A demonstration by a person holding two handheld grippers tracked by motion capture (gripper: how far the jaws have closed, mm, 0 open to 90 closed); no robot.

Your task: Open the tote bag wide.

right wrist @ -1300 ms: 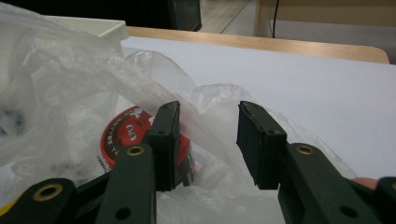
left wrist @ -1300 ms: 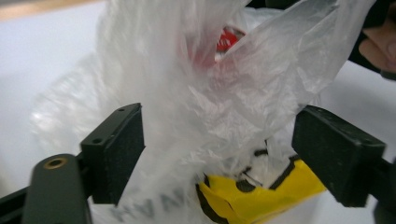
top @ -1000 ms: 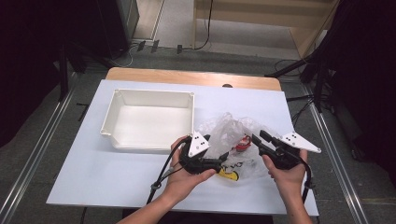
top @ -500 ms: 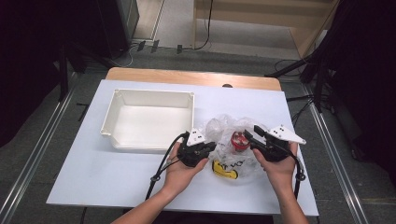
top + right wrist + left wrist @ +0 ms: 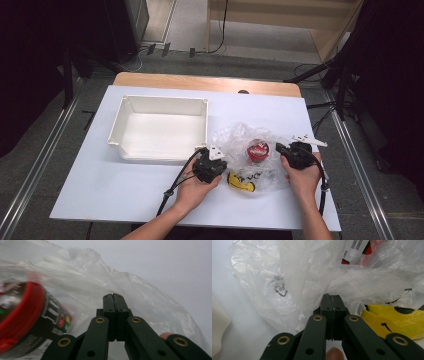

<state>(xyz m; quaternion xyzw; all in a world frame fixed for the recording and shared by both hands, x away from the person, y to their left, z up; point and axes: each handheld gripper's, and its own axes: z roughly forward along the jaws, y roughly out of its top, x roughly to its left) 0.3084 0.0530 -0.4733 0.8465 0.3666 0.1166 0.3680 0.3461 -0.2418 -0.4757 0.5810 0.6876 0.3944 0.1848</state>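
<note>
Clear plastic bag (image 5: 248, 155) is lying crumpled on the white surface (image 5: 100, 180), right of centre and near us, just right of the white tray (image 5: 160, 127). We are pinching it from both sides. Our left claw (image 5: 218, 162) is sitting at the bag's left edge; in the left gripper view its jaws are pressed together with the film (image 5: 312, 290) bunching between the tips. Our right claw (image 5: 280, 149) is sitting at the bag's right edge, jaws having just been closing, now together on a fold of film (image 5: 140, 287) in the right gripper view. Inside the bag we are seeing a red-lidded round container (image 5: 258, 150) near the middle and a yellow packet (image 5: 241, 182) at the near side, between our two hands. The tray is looking empty.
</note>
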